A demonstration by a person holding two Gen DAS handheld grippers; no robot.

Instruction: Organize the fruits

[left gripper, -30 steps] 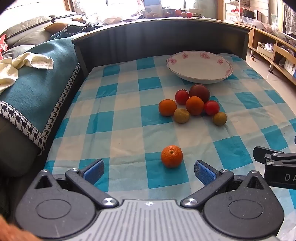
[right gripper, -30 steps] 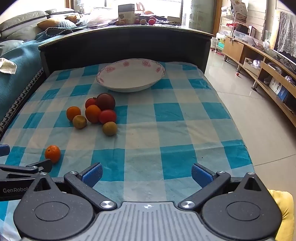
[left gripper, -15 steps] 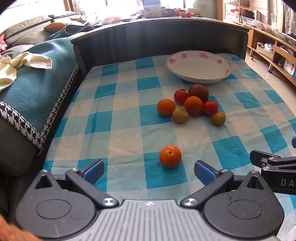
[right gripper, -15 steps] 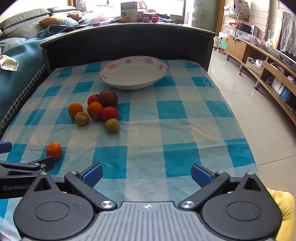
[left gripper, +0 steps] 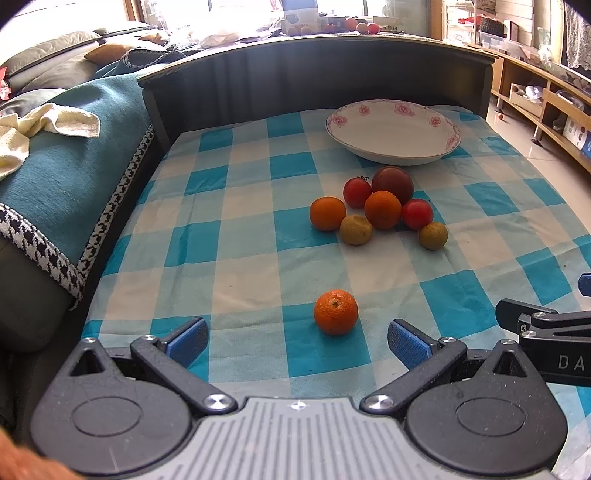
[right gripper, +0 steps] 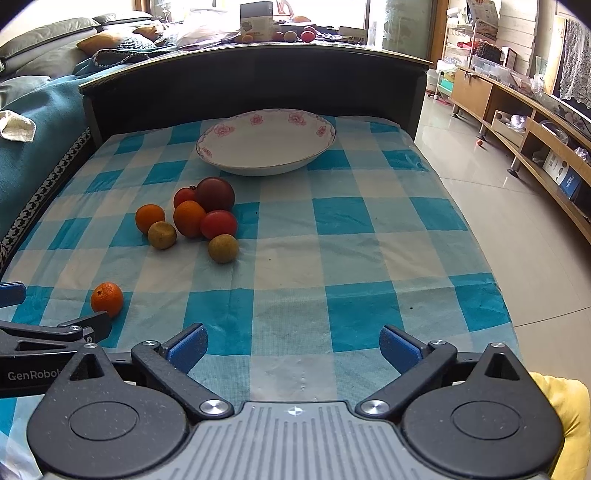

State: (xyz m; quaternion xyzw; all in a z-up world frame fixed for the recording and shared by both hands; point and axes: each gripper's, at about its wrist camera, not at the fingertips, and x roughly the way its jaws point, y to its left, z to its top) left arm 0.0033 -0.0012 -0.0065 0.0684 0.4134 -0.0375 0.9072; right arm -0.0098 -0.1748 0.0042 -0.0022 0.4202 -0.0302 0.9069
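Note:
A lone orange (left gripper: 335, 312) (right gripper: 107, 299) lies on the blue checked cloth just ahead of my left gripper (left gripper: 297, 341), which is open and empty. Farther back sits a cluster of fruit: an orange (left gripper: 327, 213), a second orange (left gripper: 382, 209), red tomatoes (left gripper: 417, 213), a dark round fruit (left gripper: 392, 183) and two yellow-green fruits (left gripper: 355, 229). Behind them stands a white flowered bowl (left gripper: 439, 144) (right gripper: 317, 151), with nothing in it. My right gripper (right gripper: 293, 345) is open and empty over the cloth's near edge, to the right of the lone orange.
A dark headboard-like panel (left gripper: 314, 81) walls the far side of the table. A sofa with a teal cover (left gripper: 62, 177) runs along the left. Tiled floor (right gripper: 517, 206) and low wooden shelves (right gripper: 535, 122) lie to the right. More fruit sits on the ledge (right gripper: 291, 35) behind the panel.
Both views have shifted slightly: the lone orange sits a little more to the left in the left wrist view, and the fruit appears slightly nearer in the right wrist view. Jaws unchanged.

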